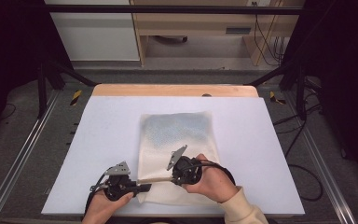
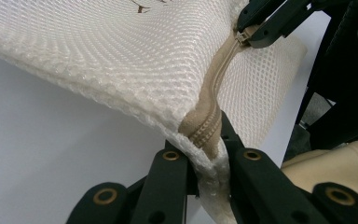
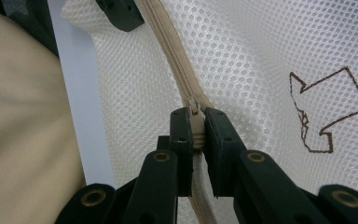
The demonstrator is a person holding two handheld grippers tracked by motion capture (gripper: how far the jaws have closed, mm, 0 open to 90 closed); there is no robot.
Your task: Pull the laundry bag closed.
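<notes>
My left tool (image 2: 208,154) pinches the mesh bag (image 1: 177,140) at its zipper (image 2: 214,93) end, at the tabletop's (image 1: 98,140) 6 o'clock edge. My right tool (image 3: 196,135) is clamped on the zipper pull (image 3: 195,116). A brown outlined arrow (image 3: 328,112) is stitched at 3 o'clock (no readable lettering). My sleeve (image 3: 23,130) hides the left side of the right gripper view.

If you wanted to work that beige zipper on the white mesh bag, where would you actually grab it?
By the small beige zipper pull tab: it stands proud of the flat white mesh bag, so two jaws can close on its flat sides from the bag's near edge, along the zipper line. The right gripper pinches it exactly so, while the left gripper clamps the beige zipper's end at the corner to keep it taut.
</notes>
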